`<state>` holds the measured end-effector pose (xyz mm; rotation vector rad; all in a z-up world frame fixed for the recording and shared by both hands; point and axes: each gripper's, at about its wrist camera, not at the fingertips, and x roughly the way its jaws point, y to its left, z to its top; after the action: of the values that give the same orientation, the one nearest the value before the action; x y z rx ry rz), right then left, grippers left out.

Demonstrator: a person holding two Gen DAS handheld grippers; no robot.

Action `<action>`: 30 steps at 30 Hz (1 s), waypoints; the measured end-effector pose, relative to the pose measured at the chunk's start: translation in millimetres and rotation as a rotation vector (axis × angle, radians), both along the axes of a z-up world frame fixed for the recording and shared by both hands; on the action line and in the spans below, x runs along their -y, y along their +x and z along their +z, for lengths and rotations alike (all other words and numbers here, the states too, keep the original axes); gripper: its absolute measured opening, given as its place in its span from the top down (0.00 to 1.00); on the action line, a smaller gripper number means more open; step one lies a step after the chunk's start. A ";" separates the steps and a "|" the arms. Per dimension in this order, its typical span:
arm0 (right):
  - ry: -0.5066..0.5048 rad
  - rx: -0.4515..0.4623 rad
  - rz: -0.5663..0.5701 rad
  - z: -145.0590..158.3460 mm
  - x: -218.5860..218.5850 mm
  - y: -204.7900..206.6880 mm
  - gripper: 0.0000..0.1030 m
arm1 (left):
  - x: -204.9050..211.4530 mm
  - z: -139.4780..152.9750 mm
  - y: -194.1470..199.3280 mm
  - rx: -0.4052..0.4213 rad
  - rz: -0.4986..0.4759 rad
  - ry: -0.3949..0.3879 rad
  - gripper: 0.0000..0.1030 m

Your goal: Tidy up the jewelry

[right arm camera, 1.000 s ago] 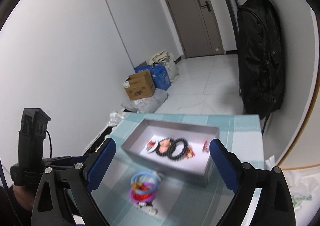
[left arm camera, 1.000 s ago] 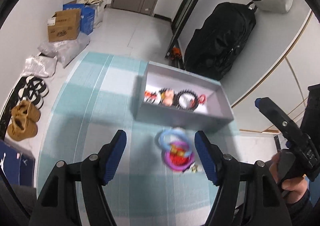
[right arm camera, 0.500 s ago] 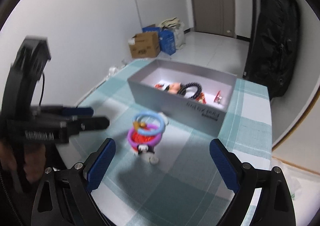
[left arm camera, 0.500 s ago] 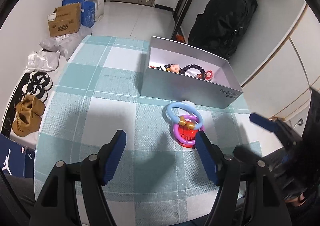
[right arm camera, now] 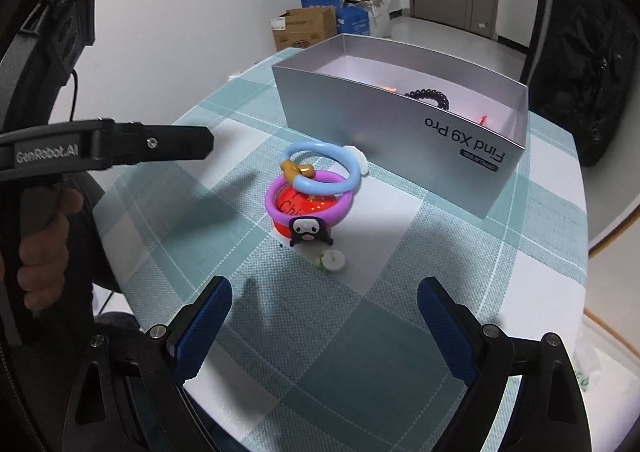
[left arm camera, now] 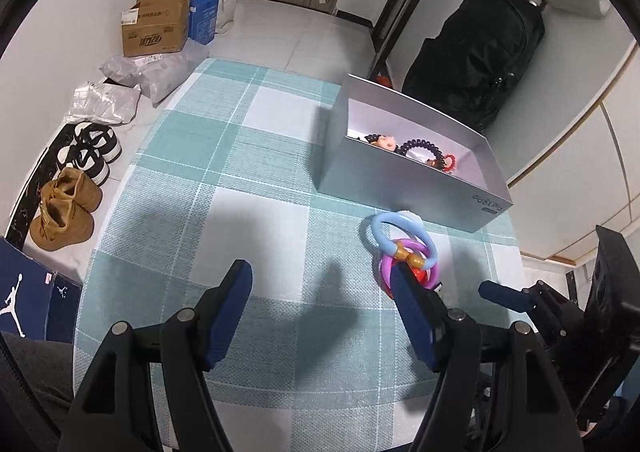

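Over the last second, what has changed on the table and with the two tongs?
Both tongs came down toward the bracelets, the right tongs more and with a roll; the left tongs only a little. Both are open and empty. The bracelets, the charm and the box have not moved.

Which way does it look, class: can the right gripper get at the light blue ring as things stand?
Probably yes. The right gripper is open and empty, the light blue ring lies topmost on the pile, and only bare tablecloth lies between.
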<state>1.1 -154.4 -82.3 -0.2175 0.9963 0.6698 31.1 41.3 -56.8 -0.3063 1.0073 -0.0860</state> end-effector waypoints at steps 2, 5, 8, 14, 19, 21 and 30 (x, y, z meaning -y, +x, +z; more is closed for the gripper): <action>-0.018 -0.005 -0.006 -2.8 -2.6 3.6 0.14 | -1.0 -0.2 0.3 0.000 0.004 -0.004 0.35; -0.040 0.009 -0.016 -3.9 -5.9 7.7 0.24 | -1.5 -1.3 1.2 -0.002 0.004 -0.007 0.35; -0.069 0.032 -0.034 -4.5 -8.5 10.7 0.32 | -0.7 -1.4 2.2 -0.001 -0.002 -0.005 0.35; -0.105 0.063 -0.045 -4.1 -11.1 11.2 0.49 | -0.6 -3.0 4.9 -0.009 -0.009 -0.017 0.35; -0.109 0.077 -0.039 -3.4 -13.6 11.7 0.64 | 1.2 -3.1 6.3 -0.012 -0.015 -0.022 0.35; -0.112 0.080 -0.029 -3.3 -16.1 10.5 0.66 | 1.7 -2.5 5.7 -0.008 -0.018 -0.020 0.35; -0.083 0.046 -0.020 -1.1 -16.7 13.0 0.86 | 6.0 -0.9 7.6 0.003 -0.056 -0.069 0.35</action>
<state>14.1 -137.7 -83.4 -0.2942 0.9816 0.6029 38.7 35.3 -57.7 -0.3409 1.0119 -0.1725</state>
